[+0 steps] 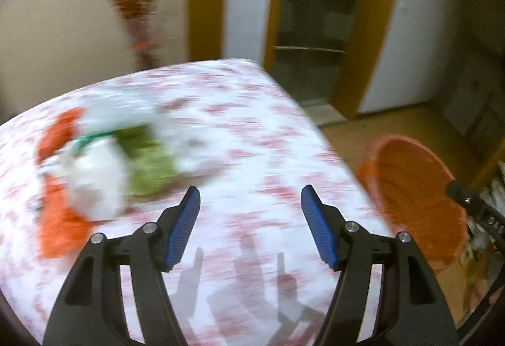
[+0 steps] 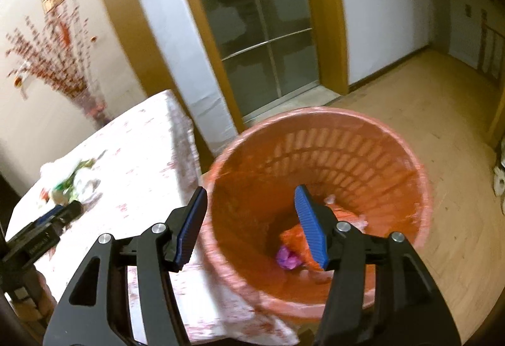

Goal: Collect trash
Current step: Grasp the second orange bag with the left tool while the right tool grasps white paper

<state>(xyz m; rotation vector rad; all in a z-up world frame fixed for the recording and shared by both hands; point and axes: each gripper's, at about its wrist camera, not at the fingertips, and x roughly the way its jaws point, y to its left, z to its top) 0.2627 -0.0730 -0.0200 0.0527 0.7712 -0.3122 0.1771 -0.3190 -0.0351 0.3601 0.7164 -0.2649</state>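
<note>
Both grippers are empty, jaws spread: the right gripper [image 2: 251, 224] hangs over the orange basket [image 2: 372, 137] beside the tabletop's [image 1: 252, 131] right edge, where some wrappers already lie. The left gripper [image 1: 249, 226] faces the trash pile [image 1: 104, 166] near the left edge, likely next to be pinched. Blur hides what the pile holds.

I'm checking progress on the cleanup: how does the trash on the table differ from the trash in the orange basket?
The table trash is a larger heap, white, green and orange; the basket trash is a few orange and purple scraps. The first lies on the tablecloth, the second at the basket's bottom. Both look crumpled.
</note>
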